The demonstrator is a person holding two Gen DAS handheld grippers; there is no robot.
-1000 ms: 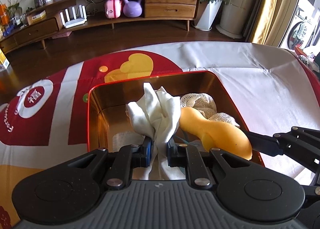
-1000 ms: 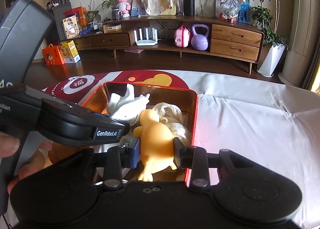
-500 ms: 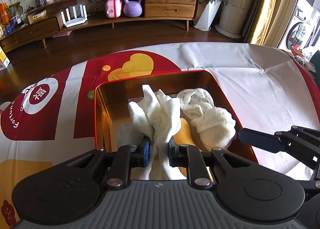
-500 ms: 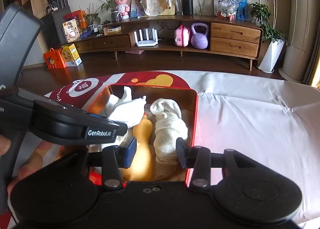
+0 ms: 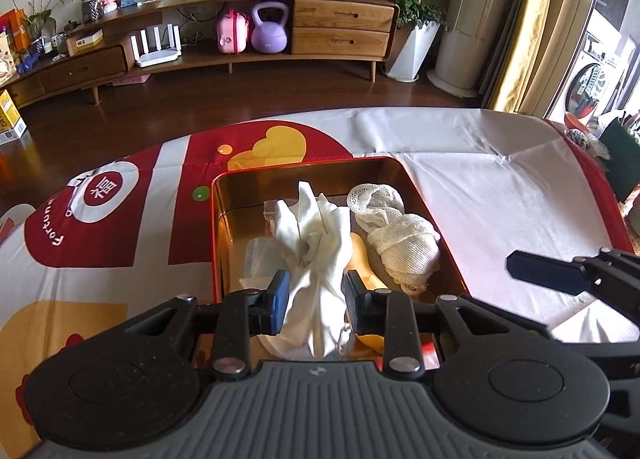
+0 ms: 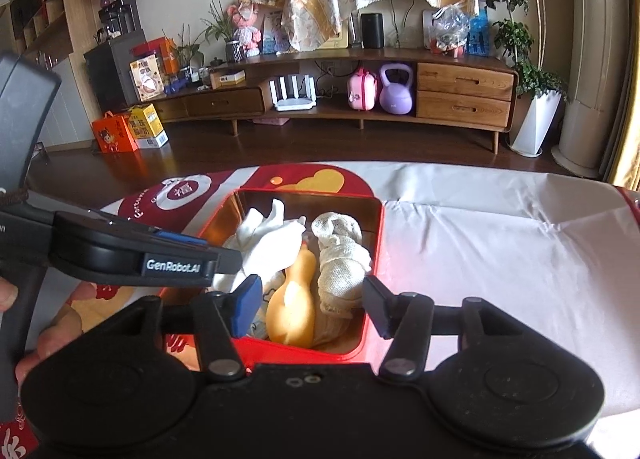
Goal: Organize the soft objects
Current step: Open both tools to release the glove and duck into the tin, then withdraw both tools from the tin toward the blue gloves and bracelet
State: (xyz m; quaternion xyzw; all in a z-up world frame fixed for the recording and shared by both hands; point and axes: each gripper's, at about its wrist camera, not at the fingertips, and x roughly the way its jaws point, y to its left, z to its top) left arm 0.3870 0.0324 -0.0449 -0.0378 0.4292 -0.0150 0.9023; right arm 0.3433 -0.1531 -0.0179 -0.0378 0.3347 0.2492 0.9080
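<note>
- White-and-red cloth (image 5: 480, 163) covers the table; same spot as 1 s ago, more of it in view now in both wrist views.
- Red tin (image 5: 280, 171) w/ gold inside sits on the cloth, unmoved. In both views it looks farther off & lower than 1 s ago.
- Left gripper (image 5: 314, 297): jaws have just been opening, now a little apart. White rag (image 5: 316, 235) stands betw. the pads, L pad just clear of it, R pad w/ a small gap; 1 s ago they pinched it tight. Rag stands bunched in the tin's middle, its base resting on the tin floor.
- Right gripper (image 6: 312, 307): jaws have just been opening, now abt half spread, nothing held. 1 s ago they clamped the yellow toy.
- Net bundle (image 5: 404, 243), cream, lies in the tin's R side, beside the toy. 1 s ago mostly hidden behind the toy.
- Yellow toy (image 6: 294, 299) lies in the tin betw. rag & bundle, apart from both R pads; 1 s ago it was raised in the jaws.
- Hand (image 6: 24, 323), fingers only, at the right-wrist view's L edge, on the left gripper's handle.
</note>
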